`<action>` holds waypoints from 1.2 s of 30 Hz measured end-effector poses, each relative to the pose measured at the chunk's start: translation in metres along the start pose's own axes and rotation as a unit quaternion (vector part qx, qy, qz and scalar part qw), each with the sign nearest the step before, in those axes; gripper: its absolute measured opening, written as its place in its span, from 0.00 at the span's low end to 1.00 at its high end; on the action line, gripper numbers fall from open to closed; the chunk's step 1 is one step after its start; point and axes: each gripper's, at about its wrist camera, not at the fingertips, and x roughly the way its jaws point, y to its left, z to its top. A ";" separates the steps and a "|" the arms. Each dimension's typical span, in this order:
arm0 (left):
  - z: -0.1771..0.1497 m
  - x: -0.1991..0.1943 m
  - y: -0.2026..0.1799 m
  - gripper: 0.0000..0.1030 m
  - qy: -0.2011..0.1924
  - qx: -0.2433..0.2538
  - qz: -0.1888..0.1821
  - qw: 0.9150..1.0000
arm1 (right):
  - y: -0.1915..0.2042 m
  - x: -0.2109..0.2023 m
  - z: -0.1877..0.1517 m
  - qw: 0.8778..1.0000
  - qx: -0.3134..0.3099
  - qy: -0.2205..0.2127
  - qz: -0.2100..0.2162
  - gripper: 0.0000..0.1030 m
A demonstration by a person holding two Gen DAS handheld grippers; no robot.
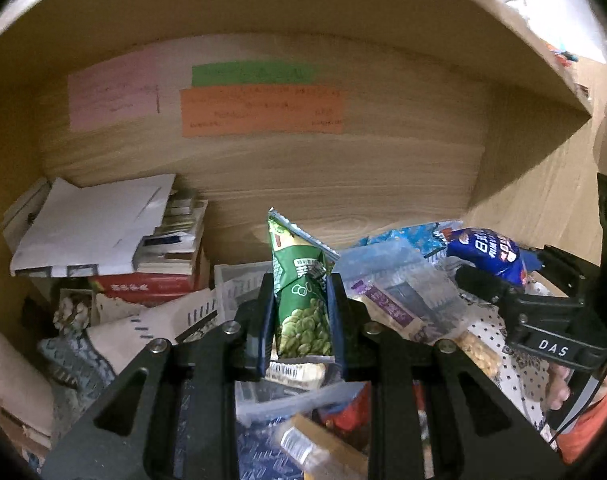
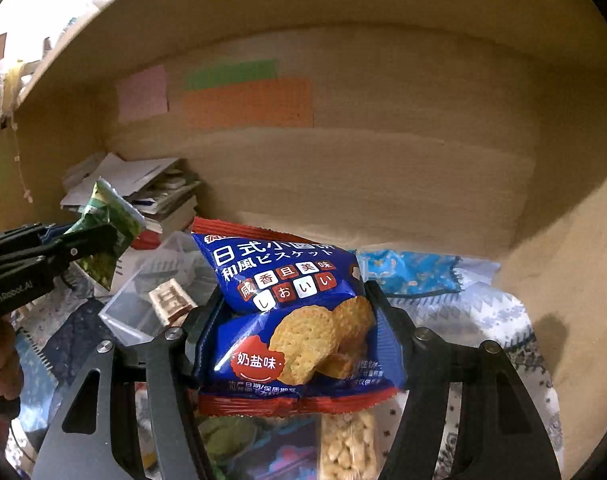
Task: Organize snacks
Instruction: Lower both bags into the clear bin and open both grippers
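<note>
Holding one green pea packet [image 1: 301, 300] left, one blue biscuit packet [image 2: 299, 320] right.

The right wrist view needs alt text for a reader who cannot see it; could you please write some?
The right gripper clamps a blue biscuit packet above a clutter of snacks inside a wooden cabinet. At left, the left gripper holds a green snack packet; coloured paper notes are stuck to the back wall.

A green pea packet [image 1: 301, 304] stands upright, clamped; a blue biscuit packet [image 2: 299, 320] is held tilted.
</note>
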 end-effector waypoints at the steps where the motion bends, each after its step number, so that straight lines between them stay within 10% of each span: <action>1: 0.002 0.006 0.000 0.23 0.005 -0.001 -0.001 1.000 | 0.000 0.004 0.002 1.000 -0.002 0.002 -0.002 0.59; 15: 0.006 0.054 -0.021 0.24 0.046 0.019 -0.009 0.999 | -0.001 0.053 0.005 0.998 -0.002 0.064 0.026 0.60; 22: 0.002 0.058 -0.018 0.50 0.050 0.012 0.003 0.999 | 0.003 0.048 0.004 0.998 -0.012 0.064 0.019 0.66; 36: -0.017 -0.016 -0.008 0.73 0.019 0.010 0.002 1.000 | 0.005 -0.016 -0.003 0.999 -0.012 0.014 0.027 0.75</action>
